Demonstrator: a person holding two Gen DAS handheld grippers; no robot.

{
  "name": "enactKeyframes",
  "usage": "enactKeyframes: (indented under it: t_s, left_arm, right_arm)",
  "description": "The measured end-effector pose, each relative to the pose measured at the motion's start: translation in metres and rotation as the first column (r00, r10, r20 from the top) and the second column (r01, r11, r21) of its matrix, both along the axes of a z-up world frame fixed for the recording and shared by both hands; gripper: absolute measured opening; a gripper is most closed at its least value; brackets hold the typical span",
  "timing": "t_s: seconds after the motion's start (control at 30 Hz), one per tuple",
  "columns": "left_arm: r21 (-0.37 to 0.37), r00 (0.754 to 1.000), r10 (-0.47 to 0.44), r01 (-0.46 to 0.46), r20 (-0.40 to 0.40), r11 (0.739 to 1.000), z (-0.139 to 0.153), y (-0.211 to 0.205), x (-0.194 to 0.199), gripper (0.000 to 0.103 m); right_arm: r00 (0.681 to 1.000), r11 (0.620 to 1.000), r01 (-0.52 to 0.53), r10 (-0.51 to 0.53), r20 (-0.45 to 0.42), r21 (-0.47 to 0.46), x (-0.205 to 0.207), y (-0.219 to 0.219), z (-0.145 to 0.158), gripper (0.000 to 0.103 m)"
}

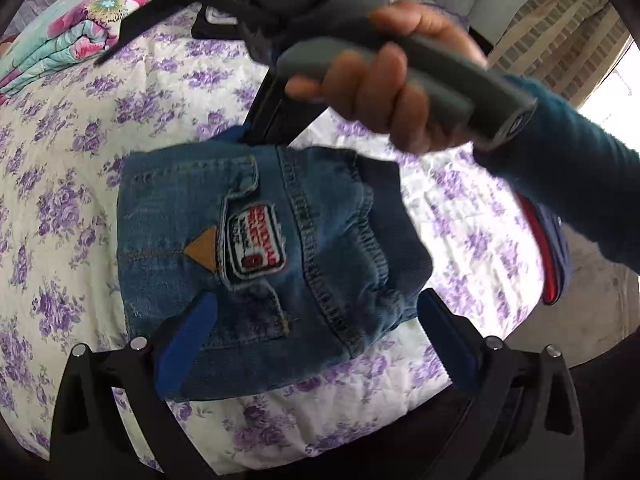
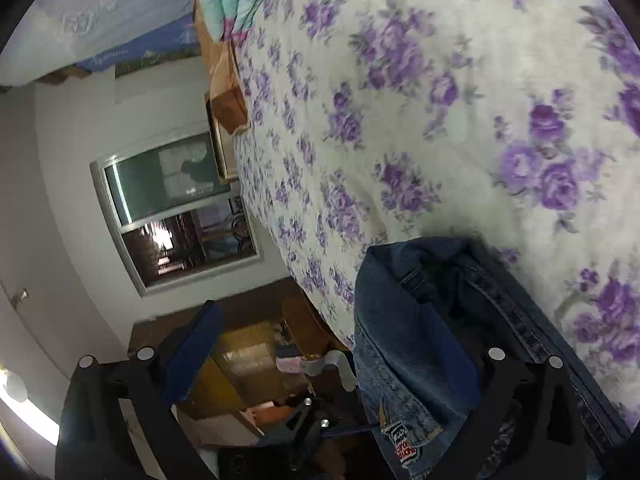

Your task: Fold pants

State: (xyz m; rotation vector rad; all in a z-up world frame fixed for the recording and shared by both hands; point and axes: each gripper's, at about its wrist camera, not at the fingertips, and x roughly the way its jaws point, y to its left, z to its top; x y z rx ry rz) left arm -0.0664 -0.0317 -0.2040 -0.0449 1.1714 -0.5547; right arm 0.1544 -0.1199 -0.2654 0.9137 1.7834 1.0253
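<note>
The blue denim pants [image 1: 256, 256] lie folded into a small bundle on the flowered bed, pocket patch facing up. My left gripper [image 1: 316, 344] is open, its blue pads straddling the bundle's near edge. My right gripper [image 1: 256, 128] comes down from the far side, held by a hand, with its tip at the bundle's far edge. In the right wrist view my right gripper [image 2: 332, 360] is open. The pants [image 2: 404, 344] drape over its right finger, while its left pad [image 2: 192, 356] hangs free.
A bedspread with purple flowers [image 1: 68, 184] covers the bed. A folded floral blanket [image 1: 76, 32] lies at the far left corner. The bed edge, a window [image 2: 176, 208] and floor clutter show in the right wrist view.
</note>
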Motion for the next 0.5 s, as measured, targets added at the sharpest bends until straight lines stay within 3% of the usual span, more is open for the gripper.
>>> enactKeyframes:
  t_s: [0.07,0.17,0.27,0.4,0.5]
  left_arm:
    - [-0.025,1.000,-0.001,0.001,-0.007,1.000,-0.001,0.000,0.007,0.098]
    - [0.005,0.998,0.007,-0.007,-0.064,1.000,-0.026,-0.007,0.017,0.098]
    - [0.027,0.999,-0.004,0.005,-0.037,1.000,-0.032,-0.013,0.012,0.098]
    - [0.040,0.999,0.017,-0.015,-0.047,0.999,-0.036,-0.011,0.015,0.098]
    - [0.070,0.998,0.023,-0.019,-0.057,0.997,-0.035,-0.016,0.016,0.099]
  right_arm:
    - [0.999,0.999,-0.032,0.033,0.028,-0.030,0.005,0.010,0.000,0.100]
    - [0.997,0.995,-0.068,0.066,-0.028,-0.074,0.010,0.018,-0.007,0.099]
    - [0.980,0.975,-0.185,0.191,0.047,-0.120,0.003,0.025,0.005,0.100]
    - [0.995,0.985,-0.097,0.099,0.009,-0.143,0.014,0.040,-0.016,0.100]
    - [0.995,0.993,0.027,-0.037,-0.091,-0.111,0.017,0.036,-0.037,0.100]
